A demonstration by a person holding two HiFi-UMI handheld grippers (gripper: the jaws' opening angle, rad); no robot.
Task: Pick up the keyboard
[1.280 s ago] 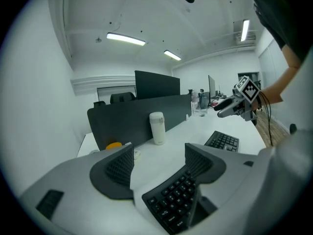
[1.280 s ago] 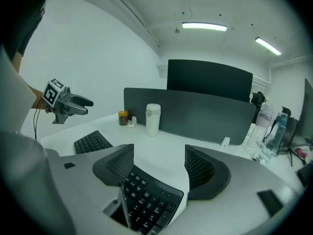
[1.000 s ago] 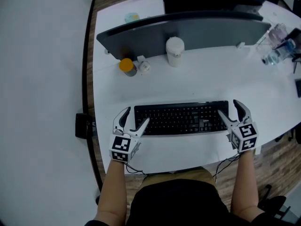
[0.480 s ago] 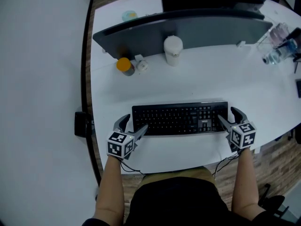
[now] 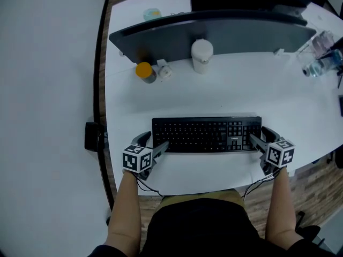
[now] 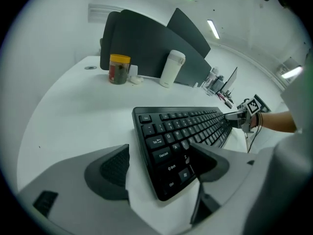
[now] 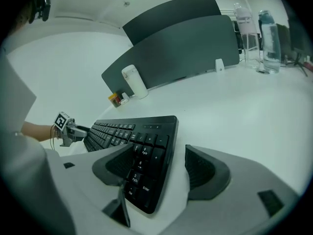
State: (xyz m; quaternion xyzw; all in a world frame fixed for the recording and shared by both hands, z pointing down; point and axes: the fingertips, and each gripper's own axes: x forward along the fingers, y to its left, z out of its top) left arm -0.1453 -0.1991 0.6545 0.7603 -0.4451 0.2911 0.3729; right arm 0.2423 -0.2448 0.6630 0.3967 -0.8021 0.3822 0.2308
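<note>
the white desk (image 5: 177, 98) fills your view, with the grey divider (image 5: 214, 33) across its back and a bare stretch in between. the black keyboard (image 5: 206, 134) lies flat near the front edge. its long axis runs left to right across you, one short end toward each hand, so neither hand is the nearer.

your left gripper (image 5: 151, 142) is at the left end. its jaws have just been opening and stand wide, one off the end on bare desk, the other over the shift and ctrl keys. the front-left corner is between them and no pad is pressing. your right gripper (image 5: 262, 137) mirrors it at the number-pad end, jaws wide, the front-right corner between them and a gap showing at the outer pad.

i'd judge the lift turns on closing both ends together and raising them level, or the keyboard will tip. room is tight toward you, where the desk edge lies close behind the grippers. up and toward the divider it is open. the white cup (image 5: 202, 55) and the orange-lidded jar (image 5: 144, 73) stand well apart from the keyboard, by the divider.
</note>
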